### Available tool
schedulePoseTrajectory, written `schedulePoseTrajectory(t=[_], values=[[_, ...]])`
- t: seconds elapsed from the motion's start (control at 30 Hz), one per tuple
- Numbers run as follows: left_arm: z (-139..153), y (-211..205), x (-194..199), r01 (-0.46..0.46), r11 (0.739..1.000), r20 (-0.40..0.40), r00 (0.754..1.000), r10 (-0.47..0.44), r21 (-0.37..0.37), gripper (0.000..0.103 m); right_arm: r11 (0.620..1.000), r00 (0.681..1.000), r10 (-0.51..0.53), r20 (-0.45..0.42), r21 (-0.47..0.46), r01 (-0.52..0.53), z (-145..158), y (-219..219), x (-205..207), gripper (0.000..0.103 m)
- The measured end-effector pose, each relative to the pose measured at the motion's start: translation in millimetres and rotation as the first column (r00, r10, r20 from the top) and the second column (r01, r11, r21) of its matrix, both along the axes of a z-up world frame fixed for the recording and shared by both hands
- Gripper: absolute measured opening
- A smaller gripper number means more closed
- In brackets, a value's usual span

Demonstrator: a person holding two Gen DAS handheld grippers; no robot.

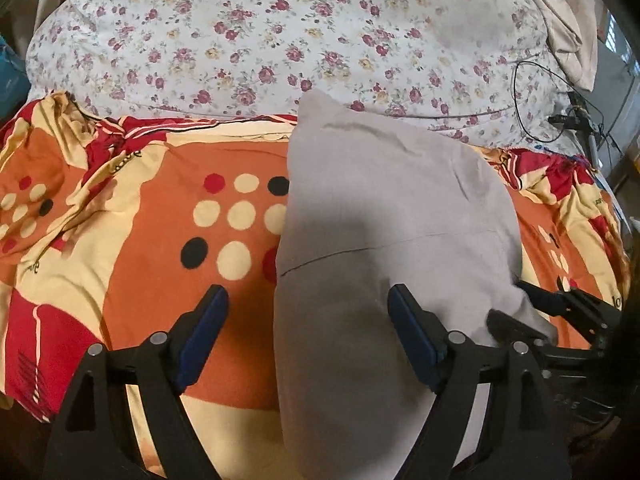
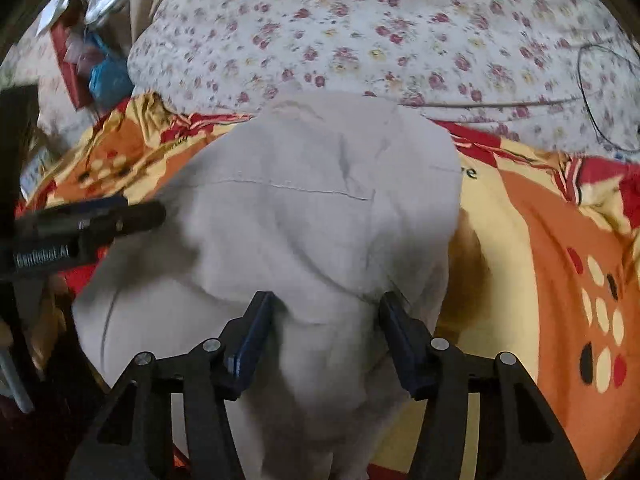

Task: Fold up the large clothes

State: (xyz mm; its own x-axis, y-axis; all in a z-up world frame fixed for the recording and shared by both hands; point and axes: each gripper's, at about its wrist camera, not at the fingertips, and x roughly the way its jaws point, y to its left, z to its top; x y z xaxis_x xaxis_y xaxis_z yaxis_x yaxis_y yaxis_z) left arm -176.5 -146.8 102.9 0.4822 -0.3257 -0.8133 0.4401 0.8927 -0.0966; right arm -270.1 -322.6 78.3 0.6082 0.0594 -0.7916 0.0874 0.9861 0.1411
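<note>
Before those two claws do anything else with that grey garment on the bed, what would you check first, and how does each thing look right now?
1. Left gripper open: ok, fingers wide apart.
2. Left gripper placed to grab: not ok, it straddles the left edge of the grey garment, cloth beneath it, nothing between the pads.
3. Right gripper open: ok.
4. Right gripper has cloth to bite: ok, a raised fold lies between its fingers.
5. Garment flat: not ok, creases and a bunched near end.
6. Black cable on the floral quilt away from the garment: ok.
</note>
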Motion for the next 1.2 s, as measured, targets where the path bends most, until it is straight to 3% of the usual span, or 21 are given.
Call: schedulePoseTrajectory(t=[0.13,0.27,0.47,0.6,0.87,1.2], values=[[5.8,-0.3,-6.6,-0.018,1.0,0.038,0.999,0.018,-0.01,0.082,0.999,0.999,-0.033,0.043,0.017,0.033,20.9,-1.8,-17.0,0.059],[10.7,-1.3,-13.1,-0.027,0.999,0.062,0.998,0.028,-0.02,0.082,0.992,0.989,-0.118,0.087,-0.032,0.121,36.5,-0.5,-27.8,0.069],[17.4,1.3,-22.9,-0.034,0.999,0.101,0.994,0.037,-0.03,0.082,0.983,0.98,-0.165,0.115,-0.059,0.172,41.0,9.1,-26.5,0.081],[18.2,2.9,-26.5,-0.039,0.999,0.119,0.992,0.042,-0.031,0.082,0.98,0.979,-0.17,0.114,-0.088,0.181,39.8,13.1,-25.2,0.082],[10.7,6.5,-24.7,-0.068,0.997,0.139,0.988,0.071,-0.029,0.082,0.971,0.97,-0.228,0.087,-0.051,0.233,32.1,2.8,-22.6,0.083],[5.5,3.5,-24.1,-0.068,0.997,0.132,0.989,0.07,-0.019,0.082,0.97,0.97,-0.229,0.086,-0.057,0.235,31.4,8.6,-14.2,0.083]])
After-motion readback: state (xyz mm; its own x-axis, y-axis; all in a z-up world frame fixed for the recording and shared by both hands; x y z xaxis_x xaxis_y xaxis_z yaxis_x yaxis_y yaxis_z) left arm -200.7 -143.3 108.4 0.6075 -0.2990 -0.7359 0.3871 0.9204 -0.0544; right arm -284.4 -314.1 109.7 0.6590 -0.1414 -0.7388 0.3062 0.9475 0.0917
